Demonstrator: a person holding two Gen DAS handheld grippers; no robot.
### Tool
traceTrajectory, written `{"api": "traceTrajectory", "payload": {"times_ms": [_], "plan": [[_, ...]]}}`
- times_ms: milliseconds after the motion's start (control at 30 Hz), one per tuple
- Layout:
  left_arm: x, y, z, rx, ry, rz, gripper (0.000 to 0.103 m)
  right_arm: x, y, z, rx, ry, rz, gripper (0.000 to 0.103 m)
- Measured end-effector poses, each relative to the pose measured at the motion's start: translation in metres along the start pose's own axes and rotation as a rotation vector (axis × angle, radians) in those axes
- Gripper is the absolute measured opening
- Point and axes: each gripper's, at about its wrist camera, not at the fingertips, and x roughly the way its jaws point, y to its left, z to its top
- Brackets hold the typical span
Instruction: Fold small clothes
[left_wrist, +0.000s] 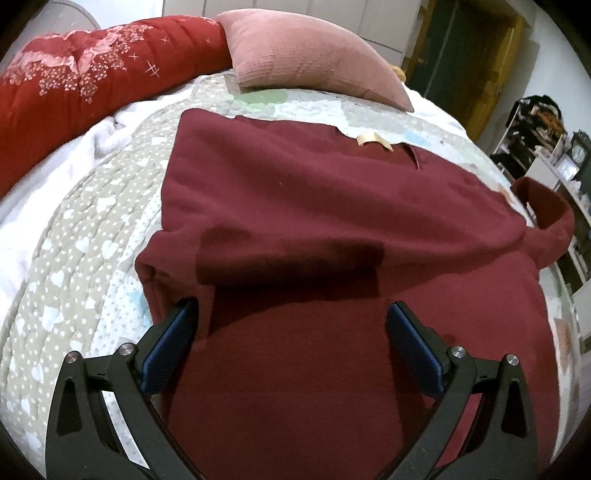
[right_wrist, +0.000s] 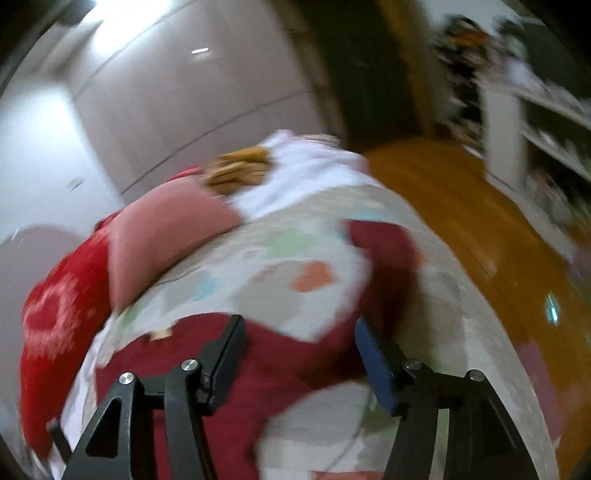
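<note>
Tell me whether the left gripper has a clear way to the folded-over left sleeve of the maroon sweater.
Probably yes: the left gripper hangs open above the maroon sweater, and the folded-over sleeve lies just ahead with nothing covering it.

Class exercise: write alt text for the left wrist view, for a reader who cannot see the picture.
A dark red garment lies partly folded on a patterned quilt covering a bed, with the open left tool hovering over its near edge and nothing between its blue pads. A pink pillow and a red floral comforter sit at the far end.
</note>
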Motion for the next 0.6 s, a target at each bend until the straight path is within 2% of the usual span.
{"api": "traceTrajectory", "payload": {"times_ms": [67,200,367,467,500,533,600], "plan": [[0.001,-0.001,0.000,0.008,0.002,0.009,0.102,0.004,-0.032,0.003,0.110,0.009,-0.024,0.059],[0.003,-0.001,0.000,0.004,0.002,0.003,0.102,0.023,-0.059,0.012,0.217,0.044,0.018,0.059],[0.003,-0.001,-0.001,0.004,0.002,0.002,0.102,0.063,-0.054,0.029,0.228,0.099,0.018,0.061],[0.003,-0.001,0.000,0.002,0.002,-0.002,0.102,0.097,-0.048,0.035,0.196,0.157,-0.025,0.060],[0.003,-0.001,0.000,0.001,0.002,-0.003,0.102,0.104,-0.045,0.034,0.182,0.164,-0.037,0.045],[0.003,-0.001,-0.001,0.000,0.002,-0.005,0.102,0.109,-0.044,0.034,0.172,0.166,-0.044,0.020],[0.004,0.000,0.001,0.000,0.002,-0.006,0.102,0.108,-0.036,0.035,0.151,0.153,-0.035,0.010]]}}
